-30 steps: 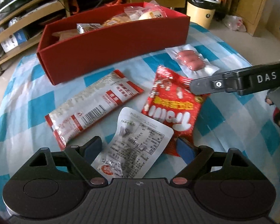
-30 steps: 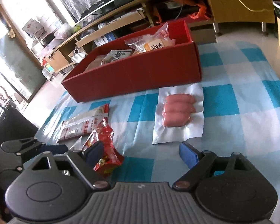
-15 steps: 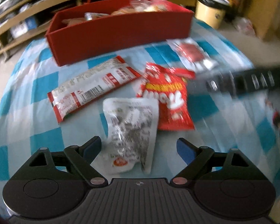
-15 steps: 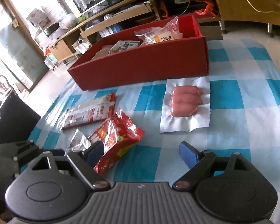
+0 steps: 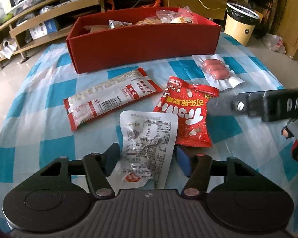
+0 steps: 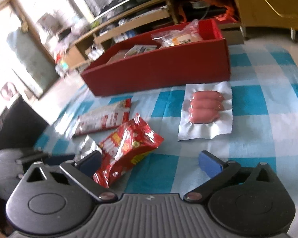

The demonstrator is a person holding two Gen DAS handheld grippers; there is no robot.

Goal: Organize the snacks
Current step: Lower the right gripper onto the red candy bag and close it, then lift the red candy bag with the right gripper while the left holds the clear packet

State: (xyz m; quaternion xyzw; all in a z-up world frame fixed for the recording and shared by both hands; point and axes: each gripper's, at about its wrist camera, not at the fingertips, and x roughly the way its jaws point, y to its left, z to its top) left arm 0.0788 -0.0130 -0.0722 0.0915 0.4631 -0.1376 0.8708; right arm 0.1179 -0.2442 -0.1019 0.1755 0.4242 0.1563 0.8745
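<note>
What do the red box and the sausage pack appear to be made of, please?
Red box: probably matte cardboard, with flat, folded walls and no shine. Sausage pack: seemingly clear vacuum-sealed plastic film, glossy and wrinkled, clinging tightly to the sausages.

Tablecloth (image 5: 39, 107): blue and white checks.
Box (image 5: 145, 45): plain deep red outside, red inside.
Long packet (image 5: 111, 97): white and silvery middle, red ends, black barcode.
Puffed bag (image 5: 185, 117): bright red, white lettering, yellow band.
Flat pouch (image 5: 148, 144): silver-white, black print, small red-orange mark at near end.
Sausage pack (image 6: 205, 109): pink sausages on white backing, clear film.
Left gripper (image 5: 147, 158): black body, dark blue pads.
Right gripper (image 6: 149, 160): black body, brighter blue pads.
Bin (image 5: 241, 25): cream, black liner.
</note>
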